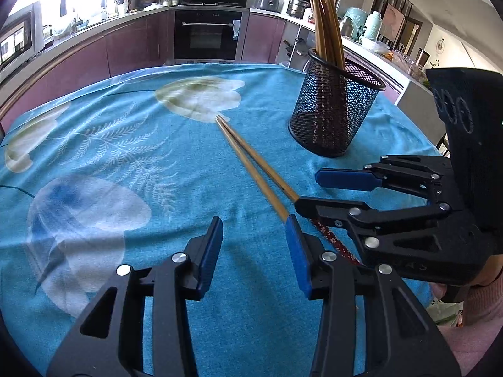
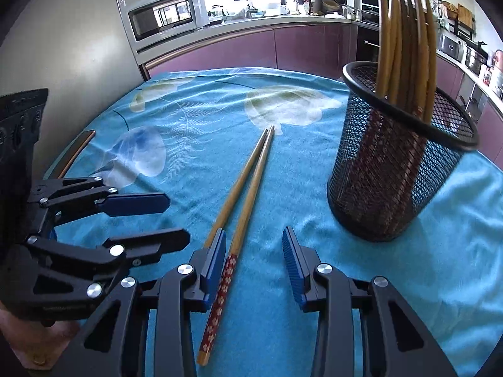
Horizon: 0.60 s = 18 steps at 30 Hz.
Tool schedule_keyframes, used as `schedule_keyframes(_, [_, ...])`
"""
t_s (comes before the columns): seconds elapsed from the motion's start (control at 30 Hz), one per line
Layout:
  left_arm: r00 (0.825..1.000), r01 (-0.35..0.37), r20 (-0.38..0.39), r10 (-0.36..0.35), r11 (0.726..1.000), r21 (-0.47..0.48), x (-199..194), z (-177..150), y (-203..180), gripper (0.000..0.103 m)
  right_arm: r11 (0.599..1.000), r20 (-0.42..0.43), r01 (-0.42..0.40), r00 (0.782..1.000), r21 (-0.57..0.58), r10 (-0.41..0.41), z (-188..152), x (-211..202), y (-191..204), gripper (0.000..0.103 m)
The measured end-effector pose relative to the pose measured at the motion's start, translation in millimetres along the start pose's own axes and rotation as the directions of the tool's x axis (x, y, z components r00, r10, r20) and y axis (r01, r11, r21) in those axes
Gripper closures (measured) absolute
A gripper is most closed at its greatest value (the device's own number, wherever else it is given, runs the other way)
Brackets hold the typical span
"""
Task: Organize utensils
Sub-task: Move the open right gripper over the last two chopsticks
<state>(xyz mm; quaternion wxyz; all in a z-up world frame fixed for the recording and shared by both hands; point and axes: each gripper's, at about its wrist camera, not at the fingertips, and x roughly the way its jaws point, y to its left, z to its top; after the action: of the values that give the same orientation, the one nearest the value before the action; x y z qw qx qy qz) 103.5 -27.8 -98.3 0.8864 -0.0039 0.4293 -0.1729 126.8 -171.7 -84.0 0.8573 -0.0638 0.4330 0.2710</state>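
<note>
Two wooden chopsticks (image 1: pixel 251 157) (image 2: pixel 248 182) with red flowered handles lie side by side on the blue flowered tablecloth (image 1: pixel 125 144) (image 2: pixel 204 119). My right gripper (image 2: pixel 254 251) (image 1: pixel 309 193) is low over their handle ends. One handle lies between its jaws against the left pad (image 2: pixel 217 257); the right pad stands apart, and the other stick runs under the left finger. My left gripper (image 1: pixel 254 251) (image 2: pixel 177 220) is open just left of the sticks with nothing between its pads. A black mesh holder (image 1: pixel 336 116) (image 2: pixel 399 169) to the right holds several upright chopsticks (image 1: pixel 323 22) (image 2: pixel 405 37).
The cloth-covered table ends close behind the holder and at the left. Beyond it run purple kitchen cabinets with an oven (image 1: pixel 206 36) and a microwave (image 2: pixel 166 15). A hand (image 2: pixel 19 330) and a pink sleeve (image 1: pixel 481 298) hold the grippers.
</note>
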Motion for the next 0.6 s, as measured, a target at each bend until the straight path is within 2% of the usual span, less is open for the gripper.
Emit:
schedule_keyframes(0.17, [1.000,-0.012,-0.007,0.012,1.000,-0.001,3.5,1.5,3.3,0.062,1.000,-0.001,0.011,1.000,-0.013,-0.011,12.1,11.2,-1.0,0.076])
schedule_keyframes(0.33, [1.000,-0.009,-0.009,0.009,1.000,0.005,7.3,5.4,1.6,0.062,1.000,0.007,0.012,1.000,0.009,-0.012,16.2,15.7,-5.4,0.096])
schedule_keyframes(0.6, [1.000,-0.003,-0.025,0.004,1.000,0.016,20.3,15.2,-4.8,0.062,0.997,0.034,-0.015,0.999,0.079,0.013,7.7,6.2,-19.1,0.097])
